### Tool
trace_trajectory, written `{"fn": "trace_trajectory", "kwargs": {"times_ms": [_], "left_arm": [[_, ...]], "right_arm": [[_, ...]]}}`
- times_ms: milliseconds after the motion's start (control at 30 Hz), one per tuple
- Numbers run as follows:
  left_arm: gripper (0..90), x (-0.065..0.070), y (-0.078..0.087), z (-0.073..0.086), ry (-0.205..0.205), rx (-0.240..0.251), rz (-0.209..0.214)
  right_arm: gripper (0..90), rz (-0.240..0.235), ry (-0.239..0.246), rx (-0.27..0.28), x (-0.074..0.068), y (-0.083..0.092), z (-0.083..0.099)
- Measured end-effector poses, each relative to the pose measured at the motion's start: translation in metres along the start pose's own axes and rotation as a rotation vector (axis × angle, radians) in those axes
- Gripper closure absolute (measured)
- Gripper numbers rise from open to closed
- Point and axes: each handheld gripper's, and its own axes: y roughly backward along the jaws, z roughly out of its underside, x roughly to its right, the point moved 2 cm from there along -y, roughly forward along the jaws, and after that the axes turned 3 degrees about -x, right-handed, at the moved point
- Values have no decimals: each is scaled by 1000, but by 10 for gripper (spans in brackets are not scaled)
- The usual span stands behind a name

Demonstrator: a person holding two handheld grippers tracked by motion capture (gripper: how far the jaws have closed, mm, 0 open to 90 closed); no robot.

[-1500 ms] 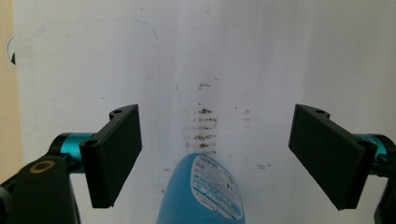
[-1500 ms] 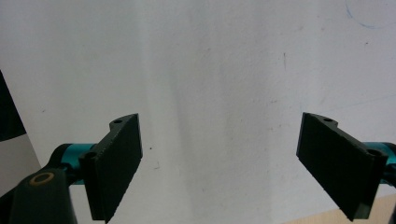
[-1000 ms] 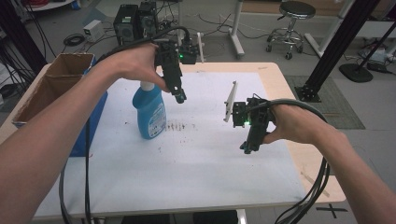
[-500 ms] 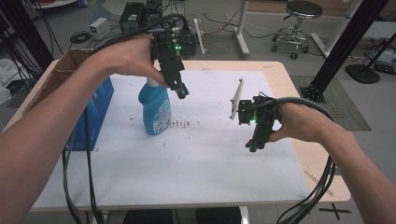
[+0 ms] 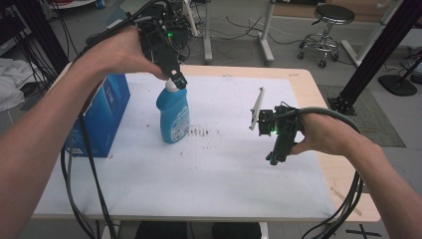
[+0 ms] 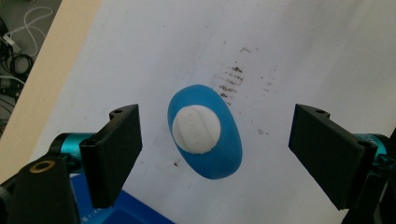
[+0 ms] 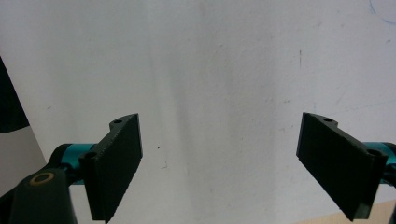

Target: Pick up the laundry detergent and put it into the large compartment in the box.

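On the white-covered table [image 5: 219,189] I see the blue bottle [image 5: 173,113] standing upright beside a blue box [image 5: 102,117]. My left gripper [image 5: 177,79] hangs released right over its white cap [image 6: 196,129], jaws straddling it. My right gripper [image 5: 272,158] hovers released, well apart.
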Motion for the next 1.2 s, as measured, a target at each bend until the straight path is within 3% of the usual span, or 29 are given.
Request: {"fn": "trace_trajectory", "kwargs": {"times_ms": [133, 200, 333, 367, 533, 867, 1133, 1200], "left_arm": [[173, -1, -5, 5, 44, -16, 6], [173, -2, -10, 9, 94, -27, 7], [173, -2, -15, 11, 137, -37, 13], [173, -3, -20, 13, 168, -45, 21], [173, -2, -29, 13, 204, -58, 33], [173, -2, -47, 14, 231, -89, 20], [173, -5, -56, 15, 305, -78, 25], [173, -5, -56, 15, 308, -81, 27]], "right_arm": [[135, 0, 1, 0, 0, 0, 0], [135, 1, 7, -1, 1, -1, 0], [135, 0, -1, -4, 0, 0, 1], [135, 1, -1, -8, 0, 0, 1], [135, 2, 4, -4, -1, -1, -1], [135, 0, 15, -8, -2, -2, -3], [135, -4, 14, -6, -3, -3, -3], [135, -6, 13, -7, -3, -4, -3]]}}
